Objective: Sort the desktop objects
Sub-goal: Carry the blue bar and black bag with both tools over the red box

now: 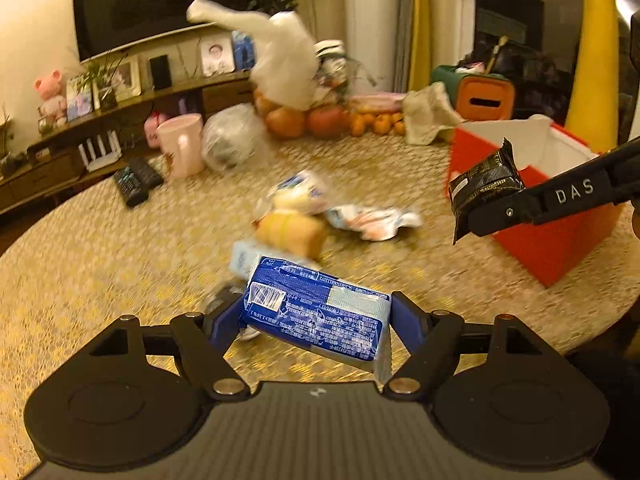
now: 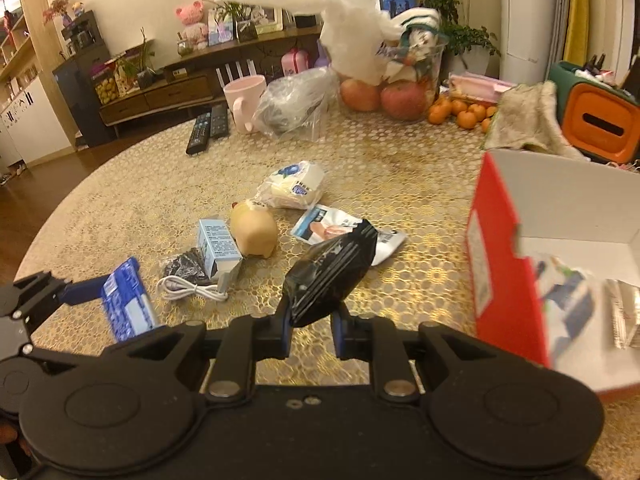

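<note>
- The right claw (image 2: 311, 326) pinches a black packet (image 2: 332, 276) above the bench (image 2: 420, 280).
- The left claw (image 2: 86, 294) at the left edge holds a blue packet (image 2: 128, 300).
- A red box (image 2: 504, 264) stands open on the right.
- A white cable (image 2: 192, 290) lies beside a small carton (image 2: 218, 250).

Two close wrist fisheyes angled down along their fingers, sharing the table (image 1: 100, 240) and red box (image 2: 504, 264).

Box (image 2: 504, 264) right of the pig toy (image 2: 254, 232) (packets (image 2: 576, 308) inside)
</note>
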Motion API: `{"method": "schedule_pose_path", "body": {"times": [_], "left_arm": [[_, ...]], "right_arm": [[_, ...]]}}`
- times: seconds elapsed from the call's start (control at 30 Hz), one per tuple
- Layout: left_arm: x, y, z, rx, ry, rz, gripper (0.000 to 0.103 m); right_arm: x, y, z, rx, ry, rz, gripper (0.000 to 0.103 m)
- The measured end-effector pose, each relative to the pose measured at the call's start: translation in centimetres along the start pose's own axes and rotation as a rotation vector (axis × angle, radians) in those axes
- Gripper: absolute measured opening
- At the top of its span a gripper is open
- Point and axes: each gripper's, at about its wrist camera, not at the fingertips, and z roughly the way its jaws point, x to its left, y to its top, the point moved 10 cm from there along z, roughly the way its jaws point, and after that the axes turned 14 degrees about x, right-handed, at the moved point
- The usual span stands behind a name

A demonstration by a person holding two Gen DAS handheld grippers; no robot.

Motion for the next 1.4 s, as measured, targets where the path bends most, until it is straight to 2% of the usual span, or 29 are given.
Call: {"method": "schedule_pose_path", "body": {"times": [0.4,0.7,1.07,1.23,1.4], "left_arm": [[-8.6,3.5,-3.0,-0.048,-0.049,0.104,0.077],[-15.5,7.1,-3.4,-0.075,-0.107,0.191,0.077],[-22.4,12.1,-1.3,-0.084,-0.15,0.293,0.077],[-25.0,14.2,1.0,-0.062,-0.162,0.352,0.078],[-26.5,15.7,3.9,0.001,-0.182,0.373,0.078]], "right_arm": [[-5.4,-2.7,-7.1,-0.082,0.01,0.037,0.018],[-11.4,-3.7,-10.6,-0.131,-0.027,0.086,0.018],[-18.6,-3.9,-11.9,-0.151,-0.098,0.13,0.018],[-21.8,-3.8,-11.0,-0.132,-0.109,0.161,0.018],[-24.5,-3.1,-9.5,-0.106,-0.129,0.174,0.018]]}}
